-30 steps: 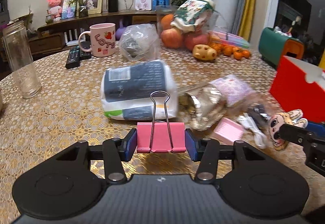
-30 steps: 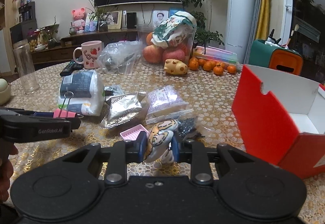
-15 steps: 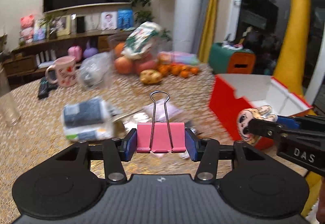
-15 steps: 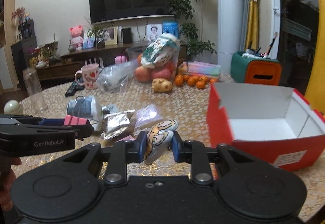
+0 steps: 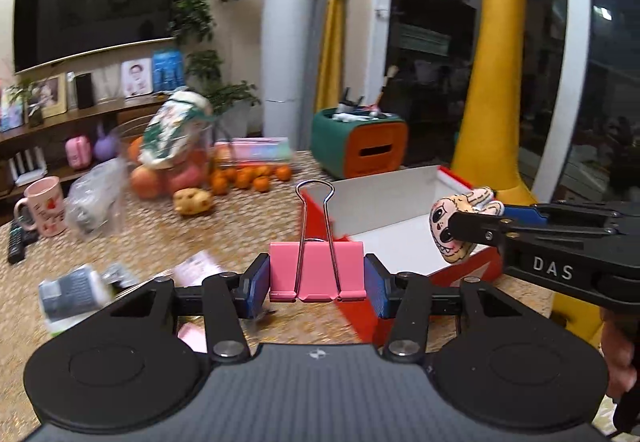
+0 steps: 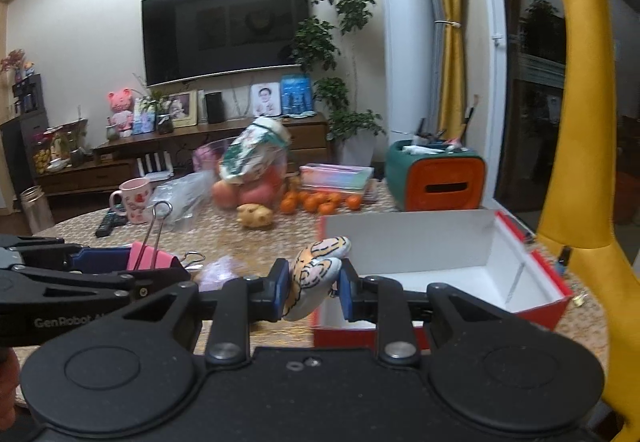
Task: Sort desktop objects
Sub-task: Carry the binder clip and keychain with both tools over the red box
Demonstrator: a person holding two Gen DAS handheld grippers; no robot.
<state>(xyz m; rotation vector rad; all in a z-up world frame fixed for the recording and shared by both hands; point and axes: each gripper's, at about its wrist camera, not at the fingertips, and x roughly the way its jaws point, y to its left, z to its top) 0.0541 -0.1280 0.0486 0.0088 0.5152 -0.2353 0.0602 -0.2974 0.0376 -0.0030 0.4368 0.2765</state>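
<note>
A living room with a TV [image 6: 224, 27] on the far wall; a round table [image 5: 224, 238] under a gold lace cloth holds a pink mug [image 5: 44, 210], a heap of fruit [image 5: 240, 175] and a green-and-orange bin [image 5: 360, 145]; a yellow giraffe [image 6: 576, 145] stands at the right. The left gripper [image 5: 317, 278] is closed on a pink clip [image 5: 317, 270], held upright above the table near the red box's left corner; its wire handles point up. The right gripper [image 6: 312, 288] is closed on a soft toy [image 6: 314, 276], held over the near-left edge of the open red box [image 6: 440, 266], whose white inside shows; packets [image 5: 72, 290] lie blurred at the near left.
</note>
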